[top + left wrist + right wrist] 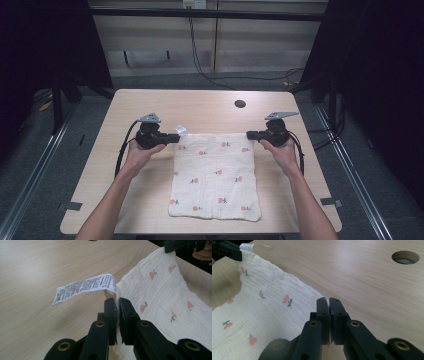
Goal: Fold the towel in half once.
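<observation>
Table [150, 102]: light wood-grain top, rounded corners, a round cable hole [240, 104] near its far edge, right of centre.

Cloth [215, 180]: cream muslin square printed with small pink-red flowers on green stems. It lies spread on the near half of the table, roughly central, its near edge close to the table's near edge. Its two far corners are lifted a little and pulled taut between the grippers. A white care label [85, 286] with fine black print sticks out from the far left corner and curls out over the bare wood.

Left gripper [176, 138]: black, two jaws, held in the person's left hand [142, 152] at the cloth's far left corner. Jaws closed together, pinching the corner of the cloth just below the label. A grey three-cornered plate sits on top; a black cable trails toward the person.

Right gripper [250, 134]: same make, held in the right hand [280, 150] at the far right corner. Jaws pressed together on the cloth's edge, a sliver of white fabric visible between them.

Forearms: both bare, coming in from the near side, one on either side of the cloth.

Surroundings: grey floor, metal rails to left and right, black cables running across the floor beyond the table.
</observation>
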Available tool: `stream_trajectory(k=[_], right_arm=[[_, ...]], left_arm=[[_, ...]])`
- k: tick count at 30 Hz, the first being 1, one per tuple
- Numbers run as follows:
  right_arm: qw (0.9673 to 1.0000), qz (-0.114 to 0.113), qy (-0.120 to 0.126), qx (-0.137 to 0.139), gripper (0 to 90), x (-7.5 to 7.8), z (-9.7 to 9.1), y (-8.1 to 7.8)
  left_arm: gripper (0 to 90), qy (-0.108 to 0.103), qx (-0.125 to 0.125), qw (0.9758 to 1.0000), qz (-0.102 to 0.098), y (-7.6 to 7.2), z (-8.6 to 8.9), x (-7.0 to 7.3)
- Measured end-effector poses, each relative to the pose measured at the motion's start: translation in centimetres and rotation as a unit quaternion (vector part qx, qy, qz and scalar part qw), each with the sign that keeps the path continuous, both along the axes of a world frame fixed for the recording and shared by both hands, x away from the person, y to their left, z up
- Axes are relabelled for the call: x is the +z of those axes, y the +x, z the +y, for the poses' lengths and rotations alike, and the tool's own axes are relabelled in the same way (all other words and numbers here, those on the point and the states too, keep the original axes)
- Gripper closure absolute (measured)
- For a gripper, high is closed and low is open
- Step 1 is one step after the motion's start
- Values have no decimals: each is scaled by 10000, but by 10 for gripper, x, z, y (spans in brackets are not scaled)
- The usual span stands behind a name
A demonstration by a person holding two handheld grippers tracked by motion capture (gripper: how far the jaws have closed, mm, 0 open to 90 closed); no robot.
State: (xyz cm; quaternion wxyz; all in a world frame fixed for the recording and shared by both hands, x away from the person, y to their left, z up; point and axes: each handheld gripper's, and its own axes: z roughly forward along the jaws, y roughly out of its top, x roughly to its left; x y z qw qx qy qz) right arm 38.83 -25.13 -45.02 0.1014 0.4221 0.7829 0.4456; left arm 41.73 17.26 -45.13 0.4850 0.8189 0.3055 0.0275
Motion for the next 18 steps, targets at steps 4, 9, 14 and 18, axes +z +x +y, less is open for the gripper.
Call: stream_trajectory(k=[4,9,14,18], right_arm=[[10000,-53,26,-34,868,4,0,1],[9999,-122,46,-67,869,13,-1,2],[9996,-238,106,-73,873,22,-5,1],[9997,-208,115,-11,873,19,-5,-3]], left_arm=[[854,-22,-6,10000,-37,1,0,8],[854,-74,19,9999,-129,3,0,22],[855,-41,39,9996,-268,-4,-1,26],[855,-33,-60,9997,-232,-9,-1,22]])
